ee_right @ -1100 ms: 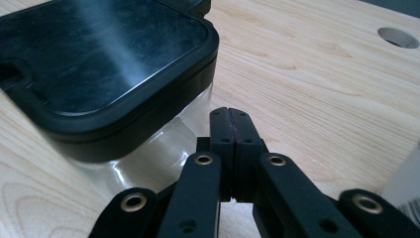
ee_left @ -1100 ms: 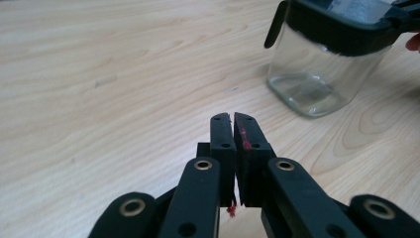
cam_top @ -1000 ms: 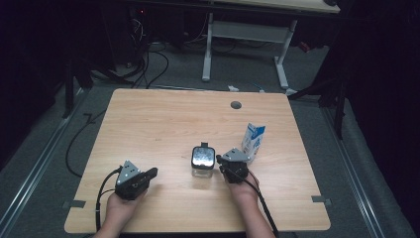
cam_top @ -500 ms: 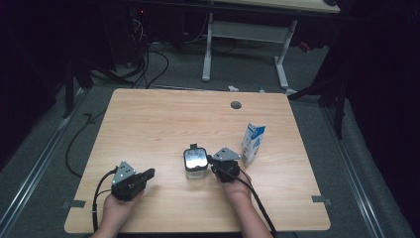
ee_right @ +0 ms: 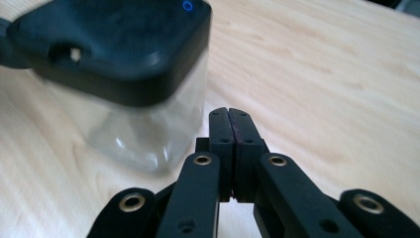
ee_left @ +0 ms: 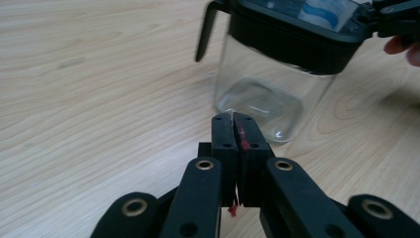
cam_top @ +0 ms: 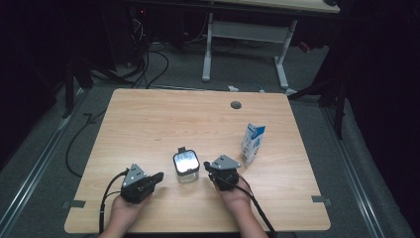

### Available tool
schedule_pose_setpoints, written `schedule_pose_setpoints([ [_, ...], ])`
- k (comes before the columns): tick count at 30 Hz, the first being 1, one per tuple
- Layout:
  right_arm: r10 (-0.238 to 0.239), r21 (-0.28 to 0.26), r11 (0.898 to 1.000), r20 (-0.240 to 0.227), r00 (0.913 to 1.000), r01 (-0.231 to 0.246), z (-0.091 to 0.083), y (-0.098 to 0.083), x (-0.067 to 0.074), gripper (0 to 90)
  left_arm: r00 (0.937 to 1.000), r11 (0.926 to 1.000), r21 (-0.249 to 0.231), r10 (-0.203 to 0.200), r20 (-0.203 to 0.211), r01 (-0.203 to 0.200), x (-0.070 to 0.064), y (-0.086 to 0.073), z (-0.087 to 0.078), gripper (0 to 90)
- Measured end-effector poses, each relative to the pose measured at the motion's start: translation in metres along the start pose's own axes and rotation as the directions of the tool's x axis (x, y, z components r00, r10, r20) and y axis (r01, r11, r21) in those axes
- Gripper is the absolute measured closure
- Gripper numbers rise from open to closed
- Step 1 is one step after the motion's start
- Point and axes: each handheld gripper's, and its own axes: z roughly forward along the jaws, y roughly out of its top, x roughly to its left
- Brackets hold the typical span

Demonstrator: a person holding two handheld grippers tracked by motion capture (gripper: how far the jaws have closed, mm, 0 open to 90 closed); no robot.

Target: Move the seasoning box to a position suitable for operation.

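A clear square jar (cam_top: 186, 167) with a black lid stands on the wooden table (cam_top: 163, 119), near its front edge and between the person's two hands. The left gripper (cam_top: 153, 177) lies just to the jar's left, aimed at it; in the left gripper view its jaws are pressed together with nothing between them, their tips close to the jar's (ee_left: 270, 84) glass base but apart from it. The right gripper (cam_top: 208, 165) sits just to the jar's right; in the right gripper view its jaws are likewise clenched on nothing, with the jar (ee_right: 129, 84) just beside and beyond the tips. A small blue and white carton (cam_top: 252, 143) stands upright farther right, well apart from the hands. The step in hand appears to be the approach: both tools are lined up on the jar from either side, and no grip has been taken. The next move would call for parting at least one pair of jaws wide enough to take the jar's body or the lid's rim, then closing gently, since the glass sides look smooth and could slip. A flap (ee_left: 205, 32) hangs from the lid's edge and may be a latch, which one tool could work while the other steadies the jar.
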Motion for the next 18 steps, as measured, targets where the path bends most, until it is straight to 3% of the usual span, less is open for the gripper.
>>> schedule_pose_setpoints([
  [5, 0.028, 0.002, 1.0, 0.026, 0.9993, -0.028, -0.015, -0.018, -0.003, 89.0, 0.9989, 0.9989, 0.007, 0.046, 0.004, -0.046, -0.013, 0.007, 0.016, 87.6],
  [10, 0.038, 0.0, 0.999, 0.037, 0.9986, -0.039, -0.022, -0.024, -0.007, 88.7, 0.9993, 0.9994, 0.01, 0.034, 0.018, -0.034, -0.019, 0.009, 0.025, 88.3],
  [18, 0.025, 0.009, 1.0, 0.046, 0.9986, -0.026, -0.021, -0.027, -0.008, 88.0, 0.9987, 0.9992, 0.004, 0.039, 0.035, -0.039, -0.027, 0.009, 0.025, 89.4],
])
